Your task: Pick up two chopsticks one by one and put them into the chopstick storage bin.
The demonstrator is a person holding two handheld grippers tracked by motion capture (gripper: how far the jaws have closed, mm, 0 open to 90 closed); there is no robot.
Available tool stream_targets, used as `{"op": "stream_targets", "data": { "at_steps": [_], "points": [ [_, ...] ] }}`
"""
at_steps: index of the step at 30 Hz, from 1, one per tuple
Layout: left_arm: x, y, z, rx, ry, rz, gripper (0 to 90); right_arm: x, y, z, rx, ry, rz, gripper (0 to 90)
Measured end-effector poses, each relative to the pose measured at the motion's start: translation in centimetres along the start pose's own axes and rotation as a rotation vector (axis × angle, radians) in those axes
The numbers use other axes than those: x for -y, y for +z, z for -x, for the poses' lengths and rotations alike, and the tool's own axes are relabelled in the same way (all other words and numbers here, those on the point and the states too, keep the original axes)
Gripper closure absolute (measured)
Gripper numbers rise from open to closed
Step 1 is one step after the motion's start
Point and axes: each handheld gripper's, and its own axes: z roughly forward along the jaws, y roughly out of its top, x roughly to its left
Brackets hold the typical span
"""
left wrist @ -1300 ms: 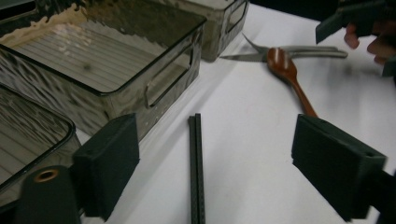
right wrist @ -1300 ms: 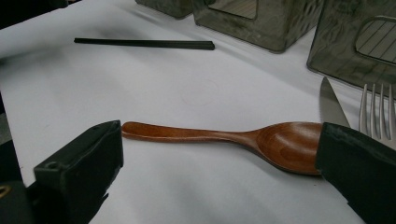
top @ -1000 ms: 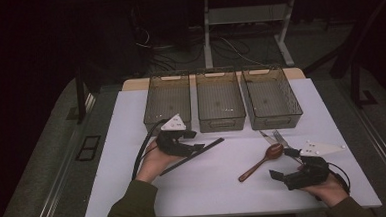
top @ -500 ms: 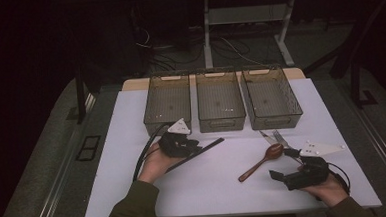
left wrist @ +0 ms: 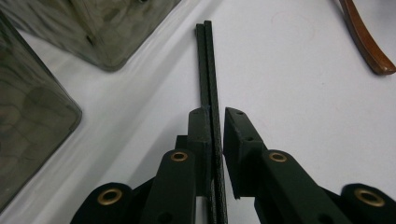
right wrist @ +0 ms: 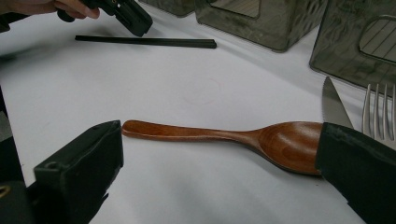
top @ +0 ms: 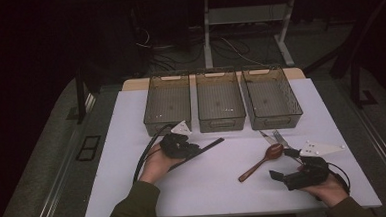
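High view showed the left gripper point(top: 195, 149) near the middle bin point(top: 220, 100), with the black chopsticks point(top: 208, 146) running out between its jaws — in the left gripper view one jaw touched the pair and the other stood just off it, so a firm pinch could not be told. The right gripper point(right wrist: 219, 158) was spread wide, and the wooden spoon point(right wrist: 224, 140) lay crosswise on the white table point(top: 210, 187) (bowl beside the knife point(right wrist: 334, 105) and fork point(right wrist: 378, 109)) just beyond its two jaws.
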Motion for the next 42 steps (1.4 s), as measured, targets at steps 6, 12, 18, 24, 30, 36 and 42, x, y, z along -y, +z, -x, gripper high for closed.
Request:
{"op": "stream_targets", "data": {
  "at_steps": [6,12,18,24,30,36,42],
  "points": [
    [0.2,0.3,-0.2,-0.004,-0.004,-0.017,80.7,0.0,0.0,0.0,0.002,-0.001,0.0,1.6],
    [0.3,0.3,-0.4,-0.008,-0.008,-0.026,81.7,0.0,0.0,0.0,0.003,0.0,-0.001,1.6],
    [0.3,0.2,-0.4,-0.012,-0.005,-0.028,81.6,0.0,0.0,0.0,0.002,0.001,0.0,1.6],
    [0.4,0.3,-0.4,-0.017,-0.012,-0.021,79.8,0.0,0.0,0.0,0.003,0.002,0.0,1.6],
    [0.7,0.2,-0.4,-0.035,-0.007,-0.039,78.7,0.0,-0.1,0.0,0.004,0.004,0.001,1.6],
    [1.0,0.2,-0.3,-0.032,-0.024,-0.032,78.5,0.0,-0.1,0.0,0.004,0.004,0.001,1.5],
    [1.1,0.2,-0.2,-0.046,0.0,-0.032,79.7,0.0,-0.2,0.1,0.004,0.004,0.002,1.6]
  ]
}}
